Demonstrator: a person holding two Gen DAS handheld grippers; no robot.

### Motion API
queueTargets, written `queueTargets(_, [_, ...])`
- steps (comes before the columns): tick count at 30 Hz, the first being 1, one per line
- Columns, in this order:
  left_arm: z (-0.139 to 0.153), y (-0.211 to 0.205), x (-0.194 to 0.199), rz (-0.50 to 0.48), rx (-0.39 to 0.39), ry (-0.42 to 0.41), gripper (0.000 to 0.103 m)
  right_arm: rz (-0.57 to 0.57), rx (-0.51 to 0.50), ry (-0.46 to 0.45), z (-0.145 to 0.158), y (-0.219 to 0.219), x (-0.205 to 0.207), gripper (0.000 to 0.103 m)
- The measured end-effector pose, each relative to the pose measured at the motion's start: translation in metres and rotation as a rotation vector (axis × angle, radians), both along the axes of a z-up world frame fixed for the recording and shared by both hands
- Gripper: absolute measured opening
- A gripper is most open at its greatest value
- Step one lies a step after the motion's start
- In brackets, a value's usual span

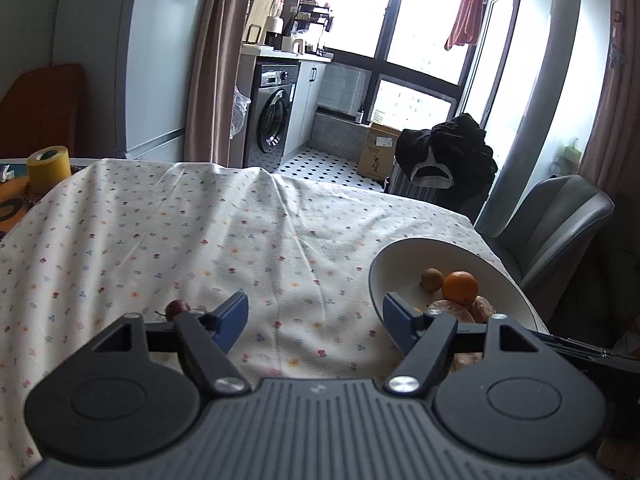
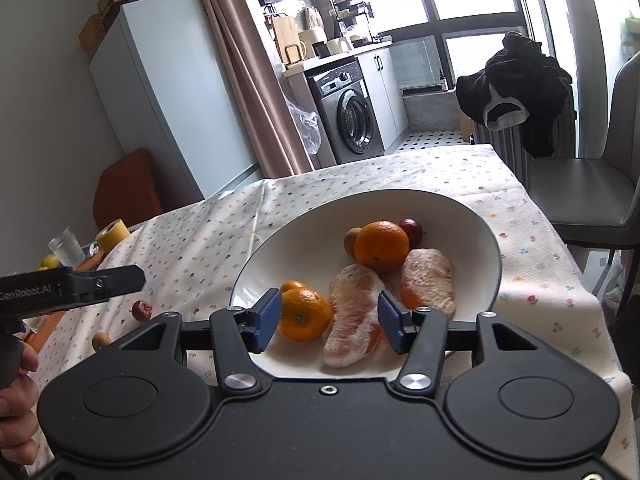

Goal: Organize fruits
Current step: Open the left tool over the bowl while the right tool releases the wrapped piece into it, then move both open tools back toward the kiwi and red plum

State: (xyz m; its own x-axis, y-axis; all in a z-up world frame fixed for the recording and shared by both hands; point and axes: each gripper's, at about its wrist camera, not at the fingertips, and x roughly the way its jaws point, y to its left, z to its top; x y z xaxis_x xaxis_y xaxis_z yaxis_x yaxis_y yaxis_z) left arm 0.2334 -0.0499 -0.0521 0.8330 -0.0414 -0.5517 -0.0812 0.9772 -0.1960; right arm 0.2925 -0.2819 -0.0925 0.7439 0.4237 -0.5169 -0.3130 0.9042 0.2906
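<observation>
A white bowl (image 2: 486,236) on the flowered tablecloth holds a large orange (image 2: 382,246), a kiwi (image 2: 351,240), a dark red fruit (image 2: 411,227), two peeled citrus segments (image 2: 428,280) and two mandarins (image 2: 304,314). My right gripper (image 2: 329,320) hangs open over the bowl's near side, a mandarin and one segment lying between its fingers. My left gripper (image 1: 315,316) is open low over the cloth, left of the bowl (image 1: 384,256). A small red fruit (image 1: 176,309) lies on the cloth just outside its left finger, also seen as the red fruit (image 2: 142,310) in the right wrist view.
A tan rounded object (image 2: 100,340) lies near the red fruit. A yellow tape roll (image 1: 48,168), a glass (image 2: 66,246) and a yellow fruit (image 2: 48,261) sit at the table's far left. A grey chair (image 1: 548,224) stands by the right edge. A hand (image 2: 16,384) holds the left gripper's handle.
</observation>
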Motion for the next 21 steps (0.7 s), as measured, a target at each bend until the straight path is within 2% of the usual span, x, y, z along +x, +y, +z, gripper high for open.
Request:
queueTargets(5, [-0.002,0.024,-0.011,0.058,-0.011,0.007,0.078,0.028,-0.011,-0.012,0.004,0.015,-0.006,0.058])
queueTargets(21, [-0.006,0.083,-0.048,0.181,-0.024,0.019,0.082,0.114,-0.039,-0.023,0.014,0.06,-0.02,0.063])
